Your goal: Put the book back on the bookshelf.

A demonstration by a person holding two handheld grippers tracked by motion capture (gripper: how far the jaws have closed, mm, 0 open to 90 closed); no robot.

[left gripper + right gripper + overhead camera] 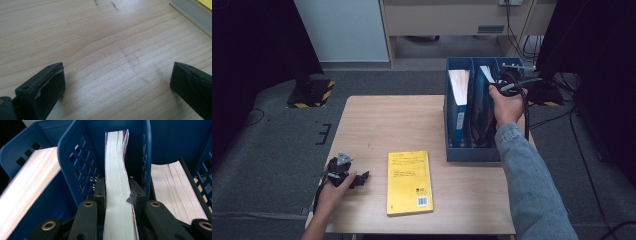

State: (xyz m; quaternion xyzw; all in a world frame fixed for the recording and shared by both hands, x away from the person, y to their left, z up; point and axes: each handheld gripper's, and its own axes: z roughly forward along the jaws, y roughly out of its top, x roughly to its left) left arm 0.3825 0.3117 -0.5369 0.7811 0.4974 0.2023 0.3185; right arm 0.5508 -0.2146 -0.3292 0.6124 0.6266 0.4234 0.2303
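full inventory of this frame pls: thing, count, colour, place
table: 1, light wood, centre of the high view
file rack: 1, blue, slotted, right rear of table
held book: 1, pale page edge, upright in the rack's middle slot, clamped by the right gripper
other books in rack: 2, white page edges, one in the slot either side
yellow book: 1, yellow, flat on the table's near middle
cables: several, black, on the floor behind the rack
left gripper: 1, black, open, low over bare table at near left
right gripper: 1, black, shut on the held book
hands: 2, left bare forearm, right in a denim sleeve
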